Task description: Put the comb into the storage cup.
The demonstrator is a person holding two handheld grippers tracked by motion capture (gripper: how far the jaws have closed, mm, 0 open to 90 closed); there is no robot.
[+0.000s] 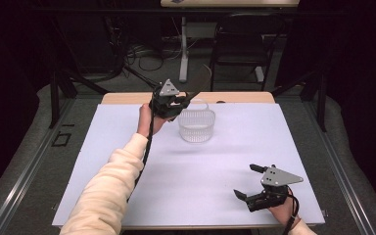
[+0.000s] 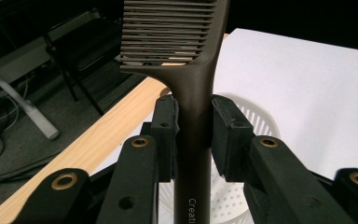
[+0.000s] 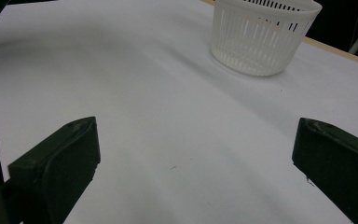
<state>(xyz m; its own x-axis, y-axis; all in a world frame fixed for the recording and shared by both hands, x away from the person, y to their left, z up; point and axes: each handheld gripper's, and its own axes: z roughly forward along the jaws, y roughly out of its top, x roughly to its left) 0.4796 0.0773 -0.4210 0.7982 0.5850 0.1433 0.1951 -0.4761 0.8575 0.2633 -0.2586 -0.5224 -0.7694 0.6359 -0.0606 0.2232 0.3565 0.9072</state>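
A dark brown comb (image 2: 193, 60) stands between the jaws of my left gripper (image 2: 194, 133), whose pads press on its handle; the toothed head points up and away. In the high view that left gripper (image 1: 182, 100) hovers over the left rim of a white slotted basket (image 1: 196, 125), and the comb (image 1: 199, 84) sticks out past it toward the table's far edge. The basket (image 2: 249, 116) lies just below the held comb. My right gripper (image 1: 249, 182) rests low near the front right of the white sheet, jaws wide apart with nothing between them. Its view has the basket (image 3: 263, 35) far ahead.
A white sheet (image 1: 225, 161) covers most of the wooden table (image 1: 127, 98). Beyond the far edge stand a black chair (image 1: 242, 44), a table leg (image 1: 183, 49) and cables on the floor. Dark frame bars flank the table.
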